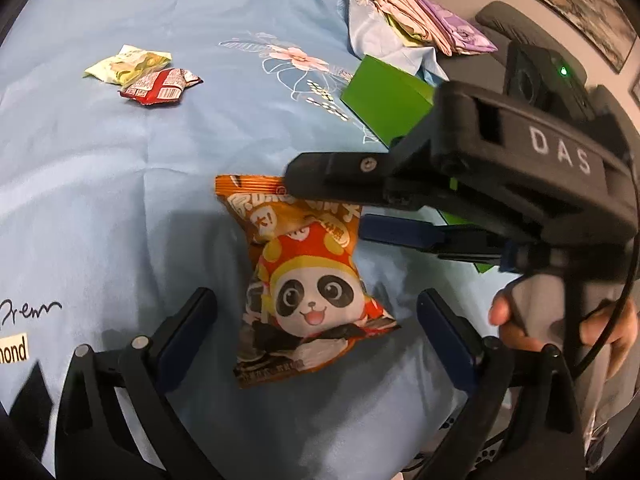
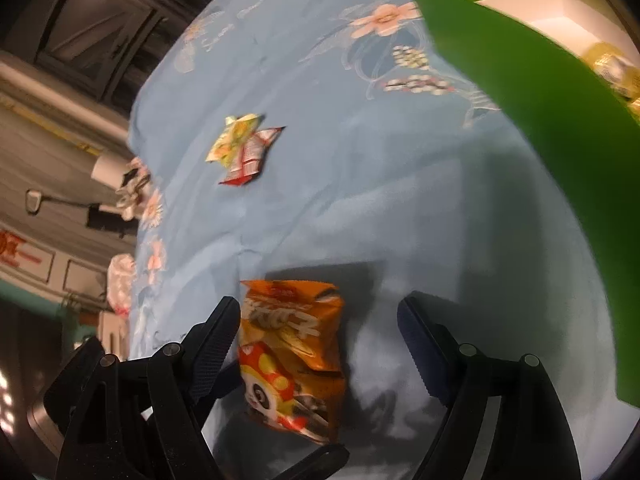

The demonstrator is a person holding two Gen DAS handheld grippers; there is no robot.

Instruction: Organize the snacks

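An orange panda snack bag (image 1: 304, 280) lies on the blue bedsheet (image 1: 120, 180). My left gripper (image 1: 316, 328) is open, with the bag's lower end between its fingers. My right gripper (image 2: 320, 340) is open too; it shows in the left wrist view (image 1: 328, 204) reaching in from the right over the bag's top. The bag (image 2: 294, 356) sits by the right gripper's left finger. A yellow-green packet (image 1: 128, 65) and a red packet (image 1: 158, 87) lie together at the far left. A green box (image 2: 540, 120) stands on the right with a yellow snack (image 2: 608, 65) inside.
Folded floral cloths (image 1: 424, 16) lie at the back right beside a grey sofa (image 1: 500, 24). A hand (image 1: 520, 320) holds the right gripper's handle. The sheet's left edge (image 2: 136, 240) drops off toward room furniture.
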